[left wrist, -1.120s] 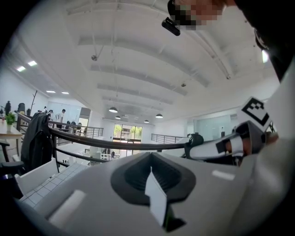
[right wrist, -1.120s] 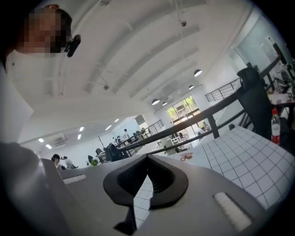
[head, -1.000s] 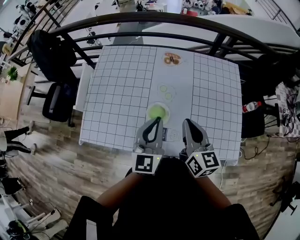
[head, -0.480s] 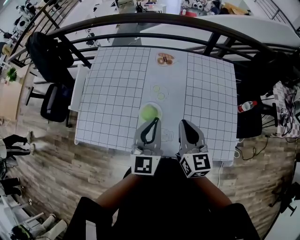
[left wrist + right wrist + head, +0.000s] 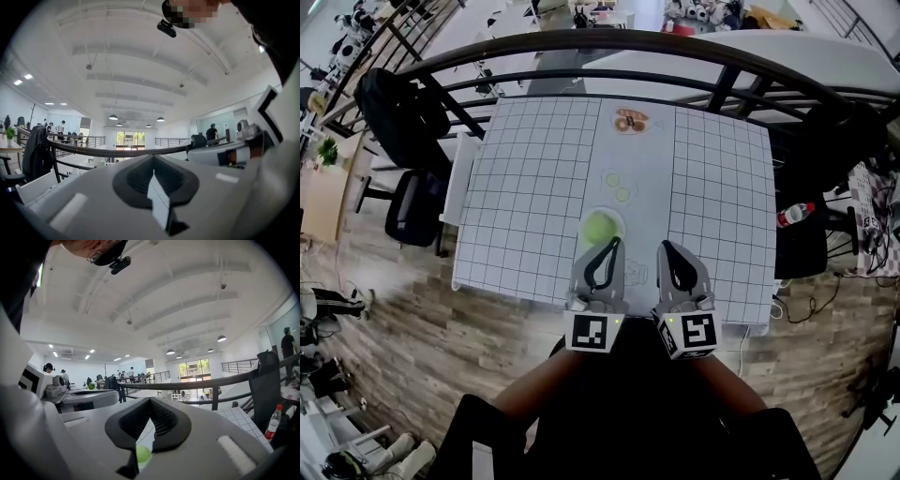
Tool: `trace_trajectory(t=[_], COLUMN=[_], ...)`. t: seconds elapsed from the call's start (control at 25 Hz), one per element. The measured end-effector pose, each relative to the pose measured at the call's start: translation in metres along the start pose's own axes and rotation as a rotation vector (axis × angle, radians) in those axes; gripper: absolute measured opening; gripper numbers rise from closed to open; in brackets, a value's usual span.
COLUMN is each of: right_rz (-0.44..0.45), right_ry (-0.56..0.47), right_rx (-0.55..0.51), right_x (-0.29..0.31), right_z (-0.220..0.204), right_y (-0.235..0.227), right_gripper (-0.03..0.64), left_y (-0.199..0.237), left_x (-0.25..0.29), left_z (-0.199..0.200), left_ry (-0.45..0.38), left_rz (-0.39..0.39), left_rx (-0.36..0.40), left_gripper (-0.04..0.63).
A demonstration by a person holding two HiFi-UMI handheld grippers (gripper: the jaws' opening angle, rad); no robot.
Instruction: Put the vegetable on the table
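Gridlines cover the white worktop (image 5: 534, 187), and the round green vegetable (image 5: 599, 226) lies in a pale shallow dish (image 5: 617, 214) near its middle, toward the person's edge. Just short of the dish the left gripper (image 5: 612, 242) points level with its jaws together and nothing between them; its own view shows the same closed tips (image 5: 152, 158). Beside it, a little apart, the right gripper (image 5: 664, 246) also has its jaws together and empty, and through the slit under its tips (image 5: 150, 401) the vegetable (image 5: 143, 455) shows as a green ball beyond. Each gripper carries a marker cube (image 5: 590, 331) with black-and-white square patterns. Faint circle outlines (image 5: 617, 186) are printed past the dish, and a plate of brown food (image 5: 630, 120) sits at the far edge. Off the worktop's right side lies a bottle (image 5: 795, 214) with a red label, its print too small to read.
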State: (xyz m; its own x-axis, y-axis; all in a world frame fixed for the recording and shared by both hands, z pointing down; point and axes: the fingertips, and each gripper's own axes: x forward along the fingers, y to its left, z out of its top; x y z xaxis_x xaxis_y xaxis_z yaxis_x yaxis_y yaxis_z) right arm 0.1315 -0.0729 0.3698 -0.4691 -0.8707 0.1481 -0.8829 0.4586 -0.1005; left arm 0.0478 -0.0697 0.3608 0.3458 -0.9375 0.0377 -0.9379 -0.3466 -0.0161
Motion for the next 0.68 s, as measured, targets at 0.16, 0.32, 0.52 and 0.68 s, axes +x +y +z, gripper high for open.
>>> trace_trajectory(t=[0.16, 0.32, 0.52, 0.68], right_rz=[0.003, 0.008, 0.008, -0.004], right_ry=[0.005, 0.017, 0.033, 0.041], right_rx=[-0.011, -0.012, -0.007, 0.005], right_x=[-0.003, 0.000, 0.001, 0.004], right_z=[-0.004, -0.007, -0.015, -0.019], right_y=[0.003, 0.009, 0.014, 0.017], right_gripper=[-0.005, -0.006, -0.006, -0.006], left_y=[-0.001, 0.006, 0.012, 0.020], left_x=[-0.004, -0.006, -0.010, -0.012], left_z=[-0.003, -0.005, -0.008, -0.012], left_ry=[0.011, 0.018, 0.024, 0.026], left_rz=[-0.004, 0.004, 0.006, 0.007], left_rx=[-0.012, -0.025, -0.036, -0.039], left_gripper=[0.008, 0.008, 0.008, 0.008])
